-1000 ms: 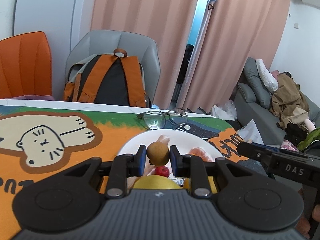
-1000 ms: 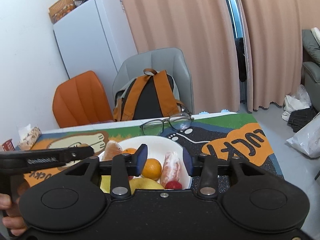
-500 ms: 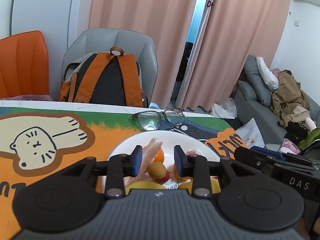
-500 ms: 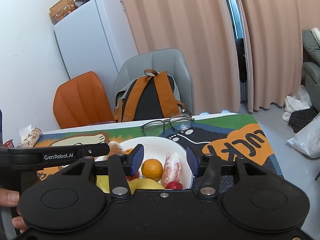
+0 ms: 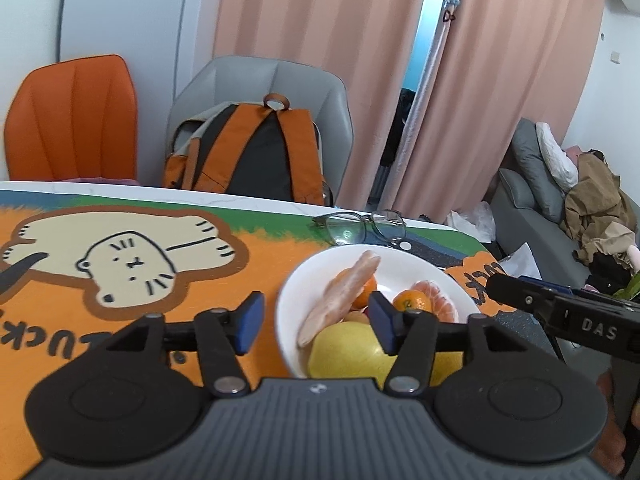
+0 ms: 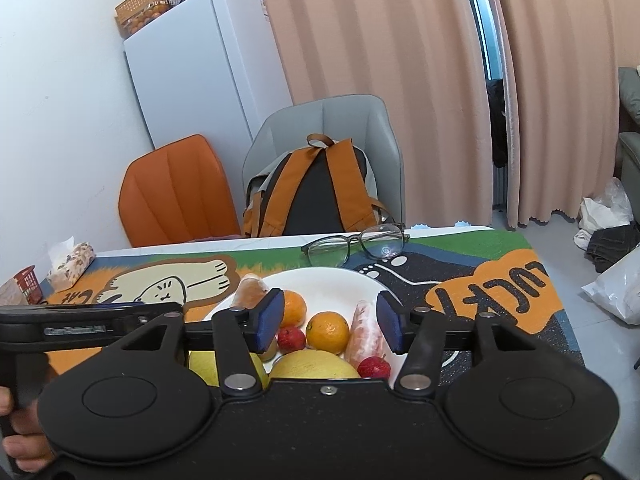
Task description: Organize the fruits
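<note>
A white plate [image 5: 404,264] [image 6: 340,284] on the cartoon table mat holds several fruits. Among them are a yellow pear [image 5: 348,354] [image 6: 314,366], an orange [image 6: 327,330], a peeled tangerine [image 5: 436,296], a pink citrus segment [image 5: 344,296] and small red fruits [image 6: 291,338]. My left gripper [image 5: 316,322] hovers over the plate's near left rim. Its jaws are opening and nothing is between them. My right gripper [image 6: 330,324] hangs above the plate's near side, its jaws opening too. The orange shows in the gap below, untouched.
Eyeglasses [image 5: 360,228] [image 6: 356,244] lie just behind the plate. A grey chair with an orange backpack [image 6: 316,192] and an orange chair stand past the far table edge. A tissue pack [image 6: 72,260] and a red basket [image 6: 26,284] sit far left.
The left gripper let go of a small brown fruit over the plate, opened wide and shifted left. The right gripper's jaws widened a little and it stayed in place.
</note>
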Action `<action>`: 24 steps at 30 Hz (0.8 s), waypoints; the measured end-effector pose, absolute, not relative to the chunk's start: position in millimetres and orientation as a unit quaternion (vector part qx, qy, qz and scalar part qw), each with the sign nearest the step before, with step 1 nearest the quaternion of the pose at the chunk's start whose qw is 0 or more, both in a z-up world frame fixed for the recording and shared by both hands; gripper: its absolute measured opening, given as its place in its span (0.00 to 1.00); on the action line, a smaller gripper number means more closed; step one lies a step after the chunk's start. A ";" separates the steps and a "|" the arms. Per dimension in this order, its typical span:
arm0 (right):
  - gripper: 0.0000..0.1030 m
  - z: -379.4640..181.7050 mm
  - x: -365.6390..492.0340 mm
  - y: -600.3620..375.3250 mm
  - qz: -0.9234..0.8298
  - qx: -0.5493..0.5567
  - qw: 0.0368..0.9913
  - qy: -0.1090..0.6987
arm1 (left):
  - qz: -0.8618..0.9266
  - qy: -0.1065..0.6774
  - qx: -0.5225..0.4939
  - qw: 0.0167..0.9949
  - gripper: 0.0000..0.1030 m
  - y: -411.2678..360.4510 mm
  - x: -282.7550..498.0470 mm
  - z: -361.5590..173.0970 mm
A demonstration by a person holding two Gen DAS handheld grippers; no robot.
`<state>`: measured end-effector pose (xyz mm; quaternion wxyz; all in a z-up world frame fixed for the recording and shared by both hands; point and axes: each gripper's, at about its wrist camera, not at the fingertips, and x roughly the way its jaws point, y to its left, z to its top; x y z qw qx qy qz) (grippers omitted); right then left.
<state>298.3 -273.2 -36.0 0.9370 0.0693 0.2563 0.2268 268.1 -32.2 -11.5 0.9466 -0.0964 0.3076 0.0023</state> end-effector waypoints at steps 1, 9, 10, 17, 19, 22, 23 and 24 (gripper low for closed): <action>0.52 -36.0 298.2 -272.6 0.227 0.070 0.937 0.257 | 0.004 0.307 -0.098 0.947 0.62 -29.7 264.2 -9.8; 0.67 -29.8 289.6 -265.1 0.228 0.067 0.936 0.261 | 0.030 0.299 -0.099 0.948 0.78 -11.7 236.3 5.9; 0.69 -27.1 286.0 -264.4 0.230 0.066 0.936 0.259 | 0.034 0.299 -0.101 0.948 0.79 -9.0 232.8 7.8; 0.97 -4.0 260.3 -264.3 0.237 0.069 0.940 0.237 | 0.060 0.293 -0.107 0.948 0.86 3.2 210.3 16.0; 1.00 1.6 252.8 -263.9 0.240 0.069 0.940 0.233 | 0.063 0.295 -0.108 0.947 0.87 6.2 204.4 16.8; 1.00 5.5 241.0 -261.2 0.247 0.067 0.938 0.233 | 0.067 0.297 -0.113 0.946 0.87 11.1 192.9 19.2; 1.00 6.4 236.5 -260.0 0.250 0.067 0.938 0.232 | 0.067 0.297 -0.114 0.946 0.87 12.3 188.9 20.4; 1.00 7.4 231.4 -258.9 0.252 0.066 0.937 0.232 | 0.067 0.295 -0.115 0.946 0.88 13.2 183.8 22.1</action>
